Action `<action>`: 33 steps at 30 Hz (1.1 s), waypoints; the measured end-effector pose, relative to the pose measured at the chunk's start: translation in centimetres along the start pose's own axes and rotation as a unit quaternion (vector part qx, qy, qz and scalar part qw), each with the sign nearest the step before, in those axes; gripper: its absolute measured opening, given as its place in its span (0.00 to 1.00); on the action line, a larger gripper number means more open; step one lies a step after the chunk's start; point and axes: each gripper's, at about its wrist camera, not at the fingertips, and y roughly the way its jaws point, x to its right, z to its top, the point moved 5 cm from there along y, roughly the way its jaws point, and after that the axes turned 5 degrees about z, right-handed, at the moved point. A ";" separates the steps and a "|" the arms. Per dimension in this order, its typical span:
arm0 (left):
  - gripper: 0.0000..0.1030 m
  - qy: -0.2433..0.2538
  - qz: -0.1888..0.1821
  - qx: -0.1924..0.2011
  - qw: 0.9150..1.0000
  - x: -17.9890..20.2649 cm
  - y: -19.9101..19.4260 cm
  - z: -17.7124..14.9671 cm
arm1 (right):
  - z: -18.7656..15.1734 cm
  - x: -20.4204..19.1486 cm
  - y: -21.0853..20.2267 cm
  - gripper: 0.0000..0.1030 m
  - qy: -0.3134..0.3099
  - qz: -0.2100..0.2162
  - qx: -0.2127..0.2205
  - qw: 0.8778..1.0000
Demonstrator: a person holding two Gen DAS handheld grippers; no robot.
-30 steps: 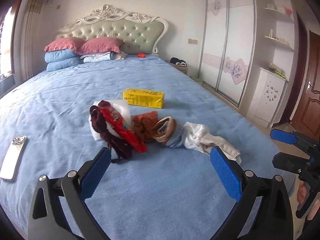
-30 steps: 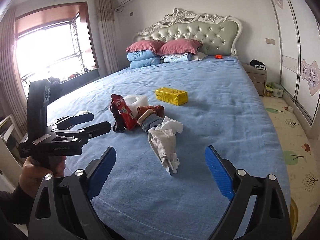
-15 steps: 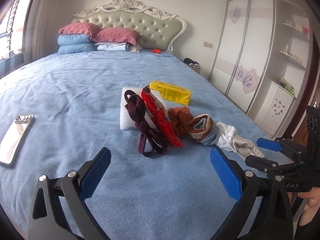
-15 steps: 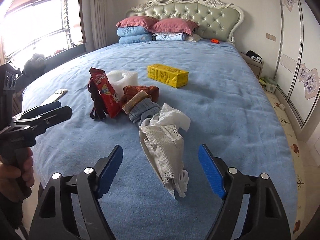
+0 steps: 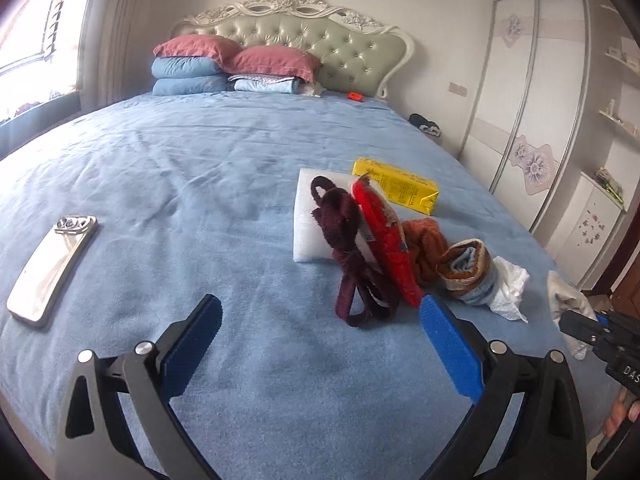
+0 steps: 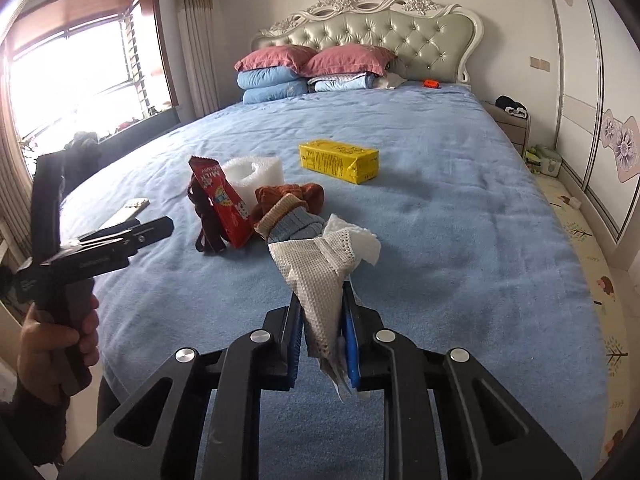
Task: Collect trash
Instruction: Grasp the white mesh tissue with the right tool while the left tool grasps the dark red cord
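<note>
Right hand-held gripper (image 6: 323,344): wide open half a second ago, now clamped on the near end of the white mesh cloth (image 6: 320,276), which lies on the bed (image 6: 460,208) beside the crumpled tissue (image 6: 360,240).
Left hand-held gripper (image 5: 320,332): unchanged, spread wide, empty, above the bedspread.
Red snack wrapper (image 5: 382,236), yellow carton (image 5: 400,190), foam block (image 5: 310,216): unmoved.
Cloth's lower end hidden between the pads; phone (image 5: 52,268) face unreadable.

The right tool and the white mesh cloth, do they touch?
Touching: the right wrist view shows the right tool shut on the white mesh cloth, both pads pressing it.
</note>
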 end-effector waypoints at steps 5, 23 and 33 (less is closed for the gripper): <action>0.94 -0.011 0.004 -0.018 1.000 -0.4 1.6 0.8 | 1.0 -1.4 -0.9 0.18 -0.009 0.028 0.011 1.000; 0.71 -0.038 -0.039 -0.070 0.996 0.8 5.2 1.4 | 2.7 -3.8 1.6 0.18 -0.023 0.066 0.009 0.998; 0.50 -0.050 -0.059 -0.097 0.992 0.8 7.6 1.8 | 3.8 -4.9 4.2 0.18 -0.021 0.077 0.004 0.997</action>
